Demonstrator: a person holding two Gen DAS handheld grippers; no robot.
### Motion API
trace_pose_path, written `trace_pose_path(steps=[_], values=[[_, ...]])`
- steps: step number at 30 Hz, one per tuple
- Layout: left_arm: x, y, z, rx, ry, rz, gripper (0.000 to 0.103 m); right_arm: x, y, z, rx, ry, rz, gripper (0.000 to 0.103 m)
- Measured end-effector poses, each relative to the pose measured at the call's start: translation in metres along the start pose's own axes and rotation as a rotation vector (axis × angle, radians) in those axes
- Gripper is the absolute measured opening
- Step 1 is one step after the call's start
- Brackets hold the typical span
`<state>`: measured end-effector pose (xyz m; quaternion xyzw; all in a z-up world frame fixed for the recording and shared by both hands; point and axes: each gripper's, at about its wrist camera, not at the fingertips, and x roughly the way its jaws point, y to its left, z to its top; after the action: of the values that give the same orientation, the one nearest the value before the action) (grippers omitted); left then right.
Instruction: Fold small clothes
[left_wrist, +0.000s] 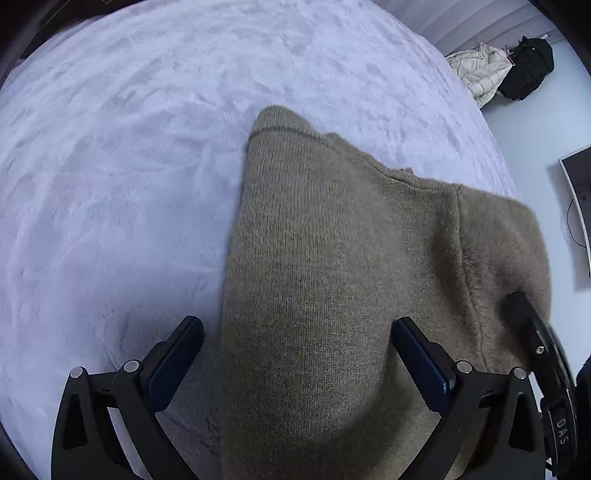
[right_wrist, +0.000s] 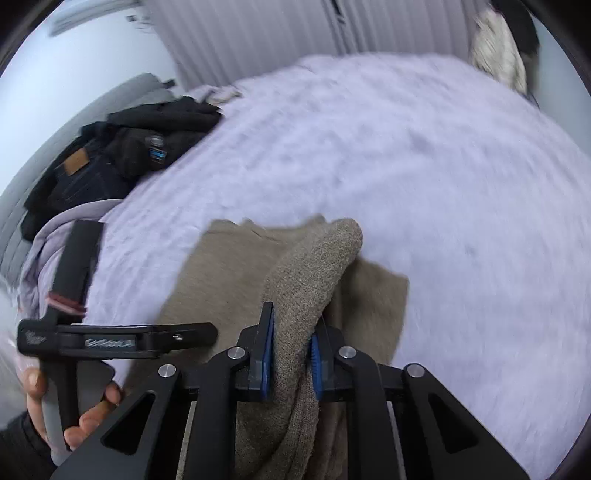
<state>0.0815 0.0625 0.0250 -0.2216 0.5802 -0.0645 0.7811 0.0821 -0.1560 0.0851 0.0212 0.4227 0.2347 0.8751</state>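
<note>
An olive-brown knit garment (left_wrist: 332, 258) lies on the pale lilac fleece bed cover (left_wrist: 129, 166). My left gripper (left_wrist: 295, 328) is open, its jaws wide apart over the garment's near part, with nothing held. In the right wrist view my right gripper (right_wrist: 291, 332) is shut on a bunched fold of the garment (right_wrist: 314, 266), which rises as a rounded hump between the blue pads (right_wrist: 267, 347). The rest of the garment (right_wrist: 221, 277) lies flat on the cover beyond. The right gripper's body also shows at the left view's right edge (left_wrist: 532, 332).
A pile of dark clothes (right_wrist: 129, 155) lies at the bed's far left. A cream jacket (left_wrist: 480, 70) and a black bag (left_wrist: 528, 66) sit past the bed's far right corner. The left hand and its gripper handle (right_wrist: 74, 332) show at left. A screen (left_wrist: 576, 214) stands right.
</note>
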Motion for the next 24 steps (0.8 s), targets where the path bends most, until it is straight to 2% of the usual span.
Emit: trace_pose_path(steps=[2,3,4,6,7,8,9,10,13,14,16,19,21,22,24], values=[[-0.003,0.001,-0.006,0.018,-0.036,0.071,0.103,-0.004,0.015,0.002,-0.136,-0.083,-0.009,0.018],[-0.001,0.001,-0.009,0.027,-0.033,0.097,0.103,0.003,0.016,0.002,-0.172,-0.080,-0.026,0.018],[0.002,0.002,-0.011,0.035,-0.024,0.105,0.103,0.014,0.012,0.001,-0.177,-0.049,-0.044,0.018],[0.004,0.003,-0.014,0.047,-0.021,0.099,0.103,0.042,-0.012,-0.006,-0.115,0.066,-0.083,0.021],[0.004,0.001,-0.016,0.053,-0.017,0.104,0.103,0.051,-0.028,-0.012,-0.056,0.116,-0.076,0.026],[0.001,-0.001,-0.017,0.058,-0.010,0.115,0.103,0.051,-0.043,-0.018,0.013,0.125,-0.057,0.047],[-0.004,-0.005,-0.017,0.064,-0.007,0.131,0.103,0.046,-0.054,-0.022,0.072,0.113,-0.050,0.061],[-0.011,-0.010,-0.017,0.076,-0.015,0.135,0.103,0.037,-0.061,-0.025,0.114,0.106,-0.050,0.064],[-0.035,-0.032,-0.023,0.151,-0.070,0.155,0.103,-0.009,-0.056,-0.027,0.119,0.009,-0.084,0.065],[-0.041,-0.038,-0.026,0.174,-0.091,0.186,0.103,-0.030,-0.045,-0.028,0.087,-0.050,-0.049,0.065],[-0.046,-0.039,-0.030,0.189,-0.111,0.214,0.103,-0.053,-0.022,-0.031,0.027,-0.086,0.052,0.065],[-0.047,-0.022,-0.035,0.121,-0.110,0.234,0.103,-0.063,0.011,-0.040,-0.070,-0.067,0.240,0.065],[-0.042,-0.003,-0.038,0.062,-0.088,0.222,0.103,-0.055,0.025,-0.052,-0.119,-0.028,0.306,0.065],[-0.038,0.003,-0.042,0.059,-0.070,0.209,0.103,-0.046,0.032,-0.059,-0.143,-0.005,0.292,0.065],[-0.027,0.006,-0.048,0.084,-0.064,0.210,0.103,-0.021,0.029,-0.072,-0.159,0.076,0.166,0.064]])
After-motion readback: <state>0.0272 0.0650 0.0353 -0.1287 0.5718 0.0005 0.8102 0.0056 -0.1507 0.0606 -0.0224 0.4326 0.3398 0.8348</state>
